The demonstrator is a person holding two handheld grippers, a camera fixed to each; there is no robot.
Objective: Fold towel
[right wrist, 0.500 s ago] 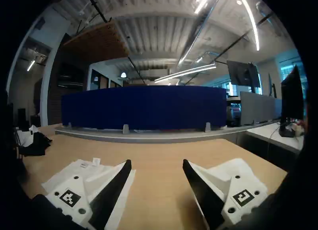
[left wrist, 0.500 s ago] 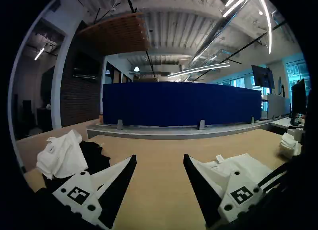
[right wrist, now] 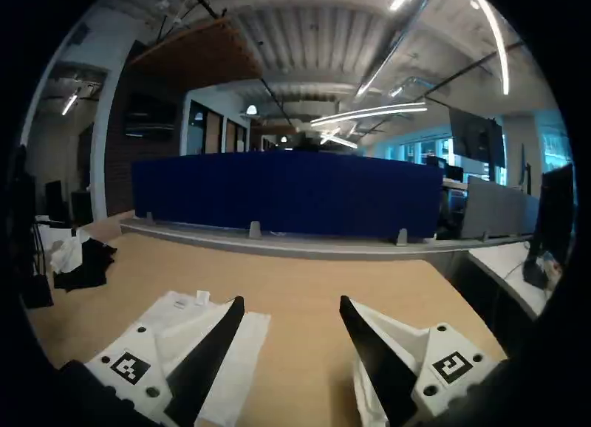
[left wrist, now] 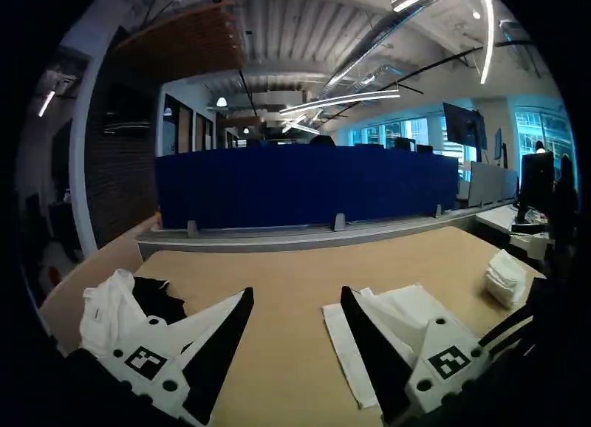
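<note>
Towel [left wrist: 341, 342] lies flat, white, on table [left wrist: 295, 279].

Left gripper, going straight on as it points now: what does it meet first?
Probably the blue partition at the far edge; the tabletop before the left gripper looks free, depth unclear.

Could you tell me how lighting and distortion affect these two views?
Left gripper view: strip lights blow out white, windows glare blue, the divider bows from fisheye. Right gripper view: the lights glare too, the towel looks sharp, the desk edge curves.
</note>
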